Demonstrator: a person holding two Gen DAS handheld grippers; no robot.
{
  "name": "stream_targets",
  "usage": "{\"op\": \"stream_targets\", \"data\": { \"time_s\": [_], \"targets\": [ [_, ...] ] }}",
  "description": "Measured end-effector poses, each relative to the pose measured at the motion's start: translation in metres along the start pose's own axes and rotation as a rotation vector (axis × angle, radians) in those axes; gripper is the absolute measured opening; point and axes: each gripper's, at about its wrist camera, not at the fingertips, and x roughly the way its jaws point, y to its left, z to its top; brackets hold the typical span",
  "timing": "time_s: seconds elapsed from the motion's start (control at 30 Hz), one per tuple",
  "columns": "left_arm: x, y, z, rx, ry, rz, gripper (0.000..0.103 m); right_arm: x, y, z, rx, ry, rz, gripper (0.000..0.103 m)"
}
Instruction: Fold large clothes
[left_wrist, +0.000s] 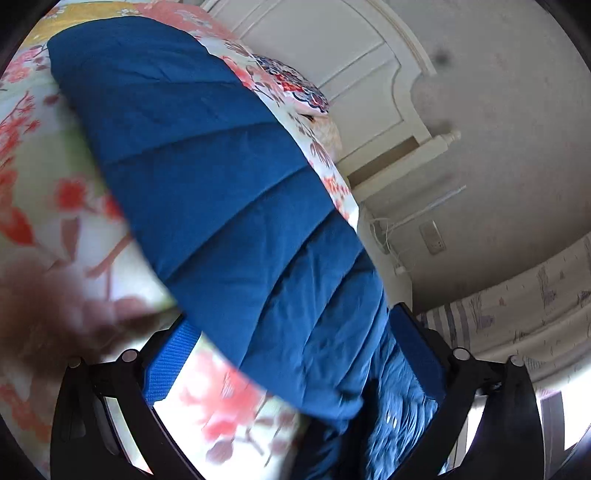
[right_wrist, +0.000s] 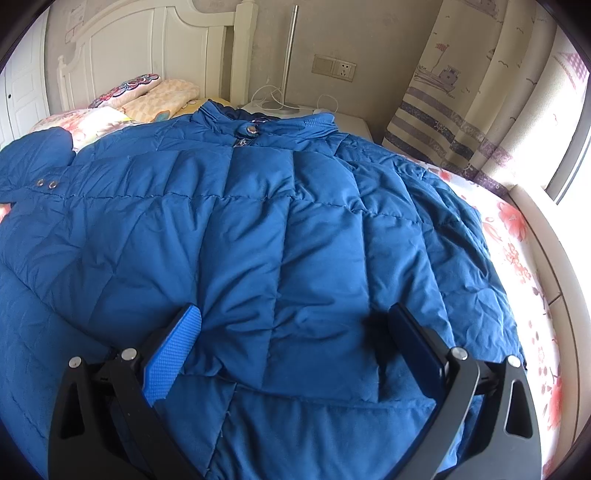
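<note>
A large blue quilted down jacket (right_wrist: 258, 229) lies spread front-up on the bed, collar (right_wrist: 255, 118) toward the headboard. My right gripper (right_wrist: 295, 325) hovers over the jacket's lower middle, jaws wide open and empty. In the left wrist view a long blue quilted part of the jacket, likely a sleeve (left_wrist: 221, 192), runs from upper left down between the fingers. My left gripper (left_wrist: 295, 339) has its jaws wide apart, with the end of the sleeve bunched against the right finger (left_wrist: 417, 350). I cannot tell if it grips the fabric.
The bed has a floral sheet (right_wrist: 517, 236) and pillows (right_wrist: 162, 96) by the white headboard (right_wrist: 147, 44). A nightstand with a lamp pole (right_wrist: 288, 74) and cables stands beside it. A patterned curtain (right_wrist: 461, 92) and a window are at the right.
</note>
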Motion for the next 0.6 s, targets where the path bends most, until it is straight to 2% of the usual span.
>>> {"op": "stream_targets", "data": {
  "time_s": [0.03, 0.1, 0.13, 0.17, 0.33, 0.5, 0.6],
  "targets": [
    [0.005, -0.003, 0.002, -0.01, 0.003, -0.01, 0.074, 0.0, 0.001, 0.0, -0.004, -0.003, -0.006, 0.1],
    [0.013, -0.01, -0.001, -0.002, 0.003, -0.006, 0.033, -0.001, 0.002, 0.0, -0.006, -0.009, -0.014, 0.1],
    [0.014, -0.014, -0.003, 0.019, -0.013, -0.003, 0.022, -0.002, 0.003, 0.0, -0.008, -0.014, -0.023, 0.1],
    [0.012, -0.018, -0.005, 0.052, -0.032, -0.008, 0.007, -0.004, 0.005, -0.001, -0.014, -0.026, -0.041, 0.1],
    [-0.012, -0.051, -0.024, 0.204, -0.139, -0.025, 0.005, -0.017, 0.008, -0.002, -0.015, -0.101, -0.089, 0.1],
    [-0.044, -0.097, -0.05, 0.343, -0.177, -0.127, 0.005, -0.041, -0.004, -0.003, 0.043, -0.254, -0.091, 0.1],
    [-0.054, -0.144, -0.085, 0.523, -0.191, -0.146, 0.005, -0.048, -0.009, -0.003, 0.069, -0.302, -0.084, 0.1]
  ]
}}
